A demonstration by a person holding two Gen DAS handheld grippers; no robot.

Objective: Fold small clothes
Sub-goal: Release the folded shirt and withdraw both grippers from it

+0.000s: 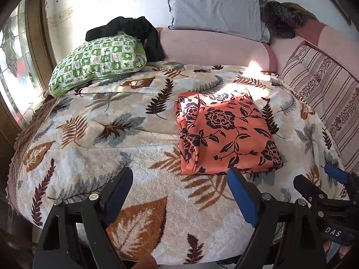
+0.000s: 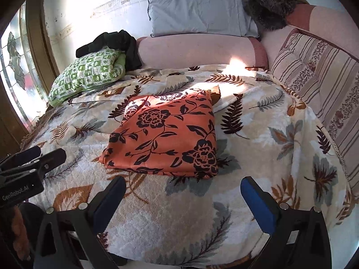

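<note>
An orange garment with black flowers [image 1: 226, 134] [image 2: 168, 136] lies folded into a flat rectangle on the leaf-patterned bedspread [image 1: 112, 134] [image 2: 258, 134]. My left gripper [image 1: 179, 177] hovers above the bedspread just in front of the garment's near edge, open, with nothing between its fingers. My right gripper [image 2: 182, 185] hangs open in front of the garment too, touching nothing. The right gripper [image 1: 323, 177] shows at the right edge of the left wrist view, and the left gripper [image 2: 33, 154] at the left edge of the right wrist view.
A green checked pillow [image 1: 96, 62] with a black garment [image 1: 134, 31] on it lies at the back left. A grey pillow [image 1: 213, 6] leans on a pink bolster [image 1: 213, 47]. Striped cushions [image 1: 325, 85] line the right side. A window [image 1: 13, 67] is at the left.
</note>
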